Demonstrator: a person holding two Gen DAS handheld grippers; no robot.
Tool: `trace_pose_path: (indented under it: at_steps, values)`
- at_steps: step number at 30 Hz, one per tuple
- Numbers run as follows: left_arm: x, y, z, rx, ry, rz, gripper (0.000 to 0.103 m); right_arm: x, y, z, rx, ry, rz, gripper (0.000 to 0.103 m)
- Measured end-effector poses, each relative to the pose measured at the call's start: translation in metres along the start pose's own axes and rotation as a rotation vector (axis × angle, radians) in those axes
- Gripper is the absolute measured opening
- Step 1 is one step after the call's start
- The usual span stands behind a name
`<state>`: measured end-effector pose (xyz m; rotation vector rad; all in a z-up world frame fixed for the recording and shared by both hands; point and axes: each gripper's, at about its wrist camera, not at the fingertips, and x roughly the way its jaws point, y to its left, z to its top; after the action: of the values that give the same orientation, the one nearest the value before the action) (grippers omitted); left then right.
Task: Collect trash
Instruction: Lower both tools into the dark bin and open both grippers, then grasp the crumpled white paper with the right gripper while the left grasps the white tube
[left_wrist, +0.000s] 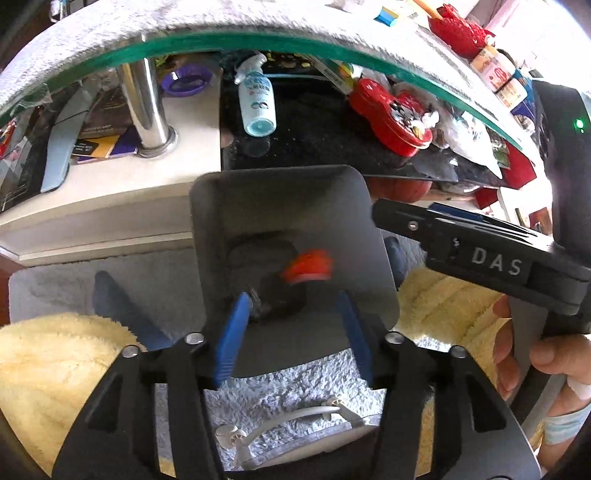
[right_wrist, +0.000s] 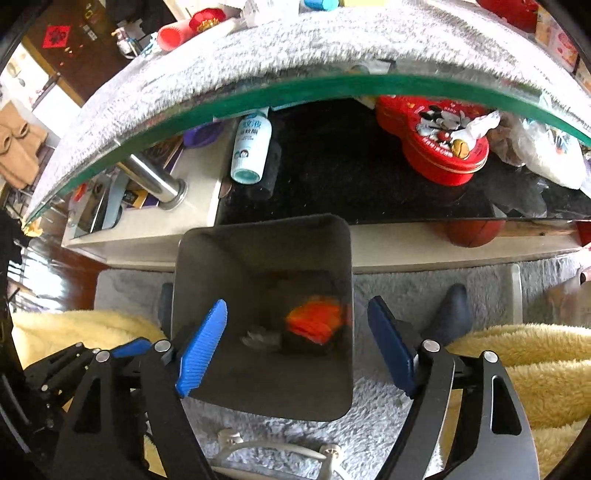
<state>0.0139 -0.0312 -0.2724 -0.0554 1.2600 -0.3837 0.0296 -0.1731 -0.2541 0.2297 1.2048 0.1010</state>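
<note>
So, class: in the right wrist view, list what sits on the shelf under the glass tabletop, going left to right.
Chrome table leg → purple dish → white spray bottle lying down → red Mickey tin → crumpled clear plastic bags.

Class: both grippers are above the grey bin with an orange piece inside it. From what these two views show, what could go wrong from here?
1. The orange piece looks blurred, perhaps mid-fall in the bin; it might bounce, though the walls look deep.
2. The right gripper and left gripper, both open, sit close together and could knock each other or tip the bin when pulling back.
3. A white cable lies on the rug by the bin and might snag.
</note>
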Motion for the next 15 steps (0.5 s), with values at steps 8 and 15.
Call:
trace_pose_path:
  at_steps: [8, 15]
  values:
    - [-0.033, 0.005, 0.013, 0.023, -0.09, 0.065, 0.095, -0.04, -0.014, 0.016, 0.039, -0.117, -0.047, 0.099]
    - [-0.066, 0.0, 0.032, 0.034, -0.168, 0.077, 0.095, -0.078, -0.017, 0.037, 0.056, -0.217, -0.033, 0.099]
